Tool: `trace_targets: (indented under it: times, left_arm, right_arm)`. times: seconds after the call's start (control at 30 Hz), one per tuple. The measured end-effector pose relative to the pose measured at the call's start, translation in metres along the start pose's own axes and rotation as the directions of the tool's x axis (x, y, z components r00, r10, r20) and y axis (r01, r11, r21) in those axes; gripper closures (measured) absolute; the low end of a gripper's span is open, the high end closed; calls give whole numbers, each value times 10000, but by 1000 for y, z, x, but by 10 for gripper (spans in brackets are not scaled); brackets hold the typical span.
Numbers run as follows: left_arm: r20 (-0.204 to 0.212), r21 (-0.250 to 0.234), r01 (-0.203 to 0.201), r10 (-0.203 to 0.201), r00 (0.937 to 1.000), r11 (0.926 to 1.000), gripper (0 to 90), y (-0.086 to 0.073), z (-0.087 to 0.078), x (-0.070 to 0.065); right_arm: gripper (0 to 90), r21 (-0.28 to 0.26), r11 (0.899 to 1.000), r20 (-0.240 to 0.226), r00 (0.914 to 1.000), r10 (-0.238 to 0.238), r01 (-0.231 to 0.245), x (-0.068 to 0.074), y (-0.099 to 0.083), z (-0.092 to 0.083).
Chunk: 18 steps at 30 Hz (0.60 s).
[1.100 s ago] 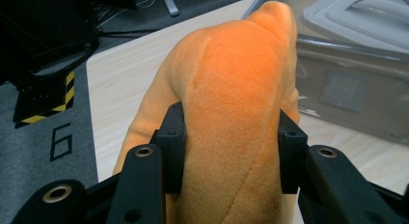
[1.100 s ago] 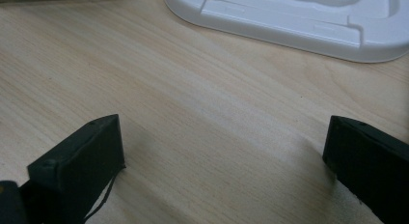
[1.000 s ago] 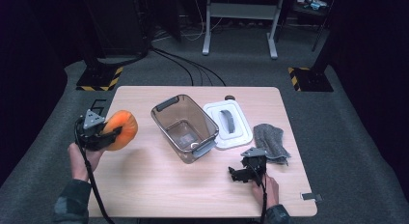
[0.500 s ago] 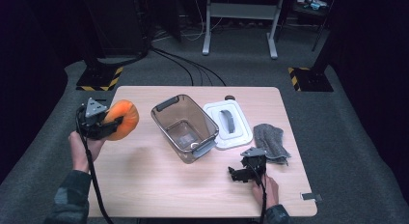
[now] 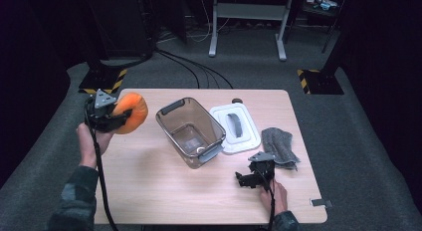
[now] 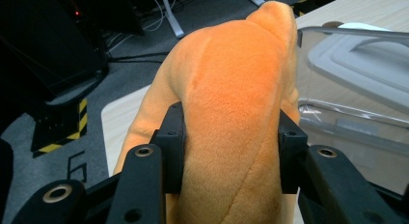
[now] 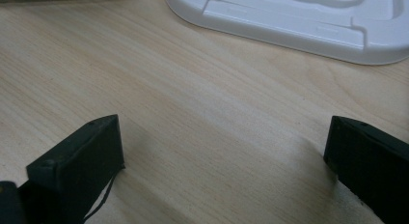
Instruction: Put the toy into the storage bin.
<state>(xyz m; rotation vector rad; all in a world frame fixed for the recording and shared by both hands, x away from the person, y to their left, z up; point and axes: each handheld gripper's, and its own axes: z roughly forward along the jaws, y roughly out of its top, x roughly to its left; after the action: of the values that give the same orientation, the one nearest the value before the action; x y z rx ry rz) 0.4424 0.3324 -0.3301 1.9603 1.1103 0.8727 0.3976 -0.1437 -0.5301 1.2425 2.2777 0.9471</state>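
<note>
An orange plush toy point(image 5: 128, 113) hangs above the table's left edge, squeezed between the jaws of my left gripper point(image 5: 119, 119). In the left gripper view the plush toy point(image 6: 231, 113) bulges out past both black pads point(image 6: 171, 147). A clear plastic bin point(image 5: 189, 130) with grey handles stands open at the table's middle, to the right of the toy. My right gripper point(image 5: 245, 180) rests low on the table near the front right, jaws wide apart with bare wood between its fingertips point(image 7: 77, 161).
The bin's white lid point(image 5: 235, 127) with a grey handle lies flat right of the bin. A grey cloth point(image 5: 279, 145) lies at the table's right side, just behind the right gripper. The wooden table point(image 5: 164, 191) has bare room along its front. Cables and stands sit on the floor behind.
My left gripper has lifted the orange toy and carried it up and slightly right, toward the bin. The right gripper has stayed where it was.
</note>
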Motion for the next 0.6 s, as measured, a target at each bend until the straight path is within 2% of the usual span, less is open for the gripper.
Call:
trace_targets:
  times: [0.47,0.6]
  left_arm:
    - [74,-87,-217,218,9997,9997,582,21,10,-5]
    - [181,-173,-405,408,9990,9990,581,29,12,-10]
  right_arm:
    - [0,9,10000,-27,10000,33,-33,0,0,0]
    - [0,12,10000,-10,10000,30,-30,0,0,0]
